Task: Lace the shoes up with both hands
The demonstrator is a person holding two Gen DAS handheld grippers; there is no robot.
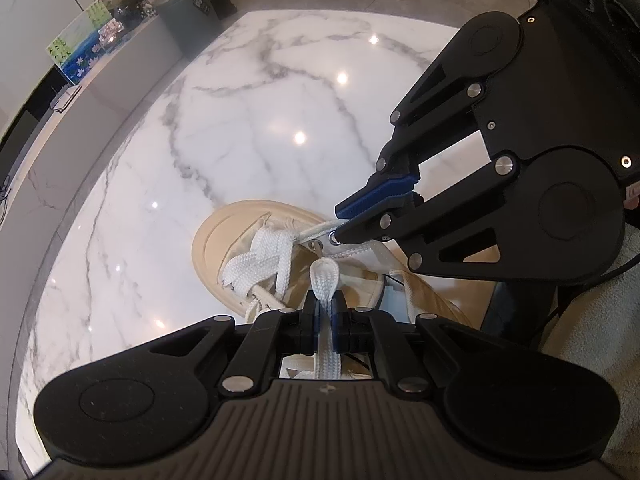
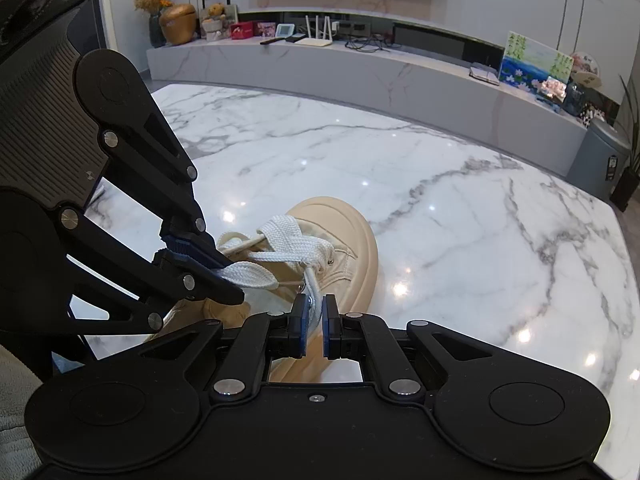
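A beige shoe point(image 1: 216, 240) point(image 2: 352, 240) stands on the white marble table point(image 1: 280, 100) point(image 2: 440, 220), toe pointing away from me. Flat white laces cross over its tongue. My left gripper point(image 1: 325, 304) point(image 2: 230, 278) is shut on a folded loop of white lace point(image 1: 325, 276) point(image 2: 248, 272) held above the shoe's opening. My right gripper point(image 2: 315, 304) point(image 1: 338, 224) is shut on a thinner, twisted strand of lace point(image 2: 313, 284) point(image 1: 316, 232) that runs out of a metal eyelet point(image 1: 334, 238) on the shoe's side. The two grippers are close together over the shoe.
Behind the table runs a long marble console point(image 2: 360, 68) with a painting point(image 2: 536, 64), a router and small ornaments. A grey bin point(image 1: 188, 12) and a potted plant stand near the table's corner. Pale fleecy fabric point(image 1: 596, 312) lies at the near edge.
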